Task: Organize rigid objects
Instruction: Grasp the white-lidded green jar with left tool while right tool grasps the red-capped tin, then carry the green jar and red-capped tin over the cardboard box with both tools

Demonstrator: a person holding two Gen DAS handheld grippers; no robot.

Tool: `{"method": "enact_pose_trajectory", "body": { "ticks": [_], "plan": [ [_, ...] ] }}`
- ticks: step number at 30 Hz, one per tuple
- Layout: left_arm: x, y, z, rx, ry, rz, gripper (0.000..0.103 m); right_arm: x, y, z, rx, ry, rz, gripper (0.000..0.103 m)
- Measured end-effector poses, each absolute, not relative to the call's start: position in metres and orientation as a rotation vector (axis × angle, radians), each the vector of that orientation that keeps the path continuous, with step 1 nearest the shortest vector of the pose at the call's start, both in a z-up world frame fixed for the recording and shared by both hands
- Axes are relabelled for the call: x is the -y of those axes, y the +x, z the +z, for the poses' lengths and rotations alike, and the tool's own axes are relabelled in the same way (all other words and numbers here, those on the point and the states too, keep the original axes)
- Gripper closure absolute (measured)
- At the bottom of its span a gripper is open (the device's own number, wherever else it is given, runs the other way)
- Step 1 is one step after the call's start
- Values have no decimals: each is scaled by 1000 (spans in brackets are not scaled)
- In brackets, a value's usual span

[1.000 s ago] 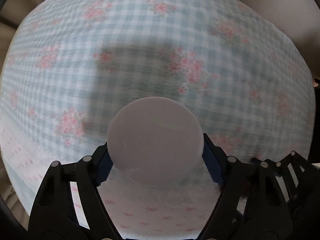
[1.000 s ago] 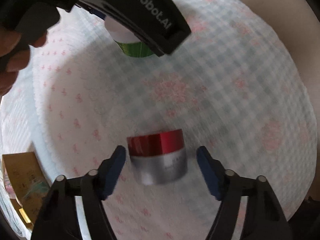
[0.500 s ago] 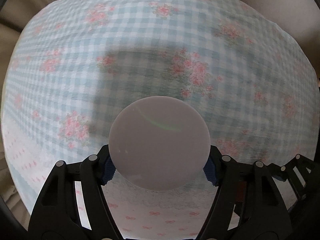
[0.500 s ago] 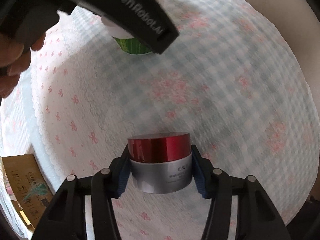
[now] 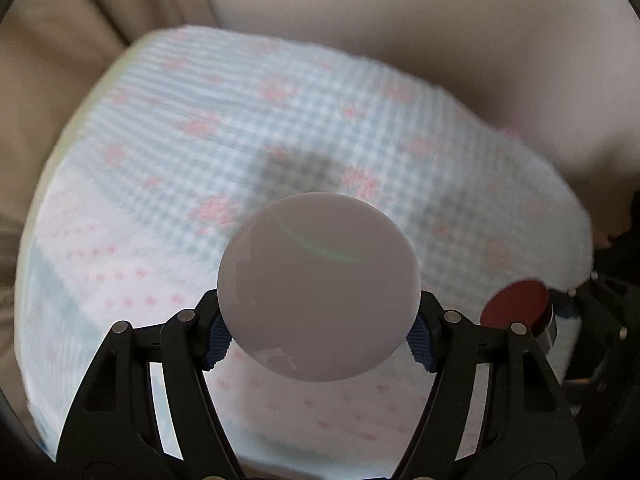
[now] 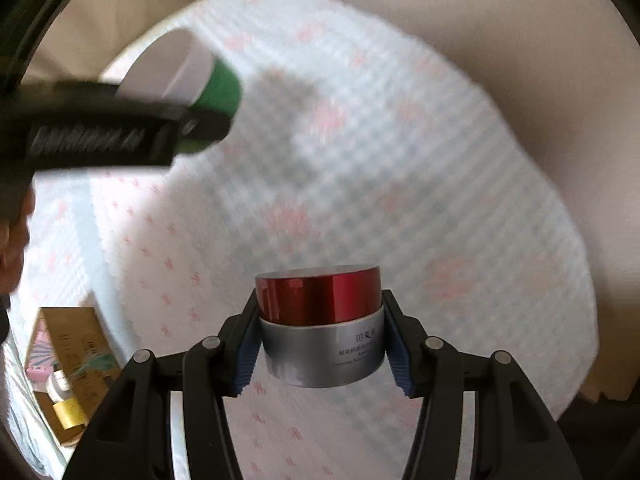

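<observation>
My left gripper [image 5: 319, 346] is shut on a green jar with a round white lid [image 5: 319, 286]; the lid faces the camera and hides the jar's body. The same jar [image 6: 200, 76] and the left gripper's black body [image 6: 96, 136] show in the right wrist view at upper left, above the cloth. My right gripper [image 6: 321, 354] is shut on a silver jar with a glossy red lid [image 6: 320, 322], held upright above the cloth. That red-lidded jar [image 5: 518, 308] also shows at the right edge of the left wrist view.
A round table under a blue-check cloth with pink flowers [image 5: 200, 152] lies below both grippers. A gold box with small bottles [image 6: 74, 364] sits at the lower left in the right wrist view. Beige sofa cushions [image 5: 440, 20] lie behind the table.
My right gripper closed on the red-lidded jar and lifted it. Both grippers rose and pulled back, so more of the table edge and sofa shows.
</observation>
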State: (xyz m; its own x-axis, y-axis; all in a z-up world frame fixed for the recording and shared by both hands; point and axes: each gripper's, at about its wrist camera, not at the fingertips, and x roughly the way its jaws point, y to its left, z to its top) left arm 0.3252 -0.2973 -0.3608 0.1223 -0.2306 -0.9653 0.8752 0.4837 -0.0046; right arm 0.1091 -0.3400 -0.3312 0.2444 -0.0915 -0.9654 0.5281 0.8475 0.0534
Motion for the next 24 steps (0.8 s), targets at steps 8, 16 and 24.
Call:
{"method": "enact_pose_trajectory", "body": {
  "ticks": [8,16,24],
  "plan": [
    [208,302,-237,-1085,440,-766,36,305,99,-206,-1133,329,-356,53],
    [94,268,-158,-1010,246,-566,35,259,97,-123,-1047,258,-179,53],
    [-15,220,-133,-991,127,-314,35,195,107,-90,-1010,182,63,53]
  ]
}}
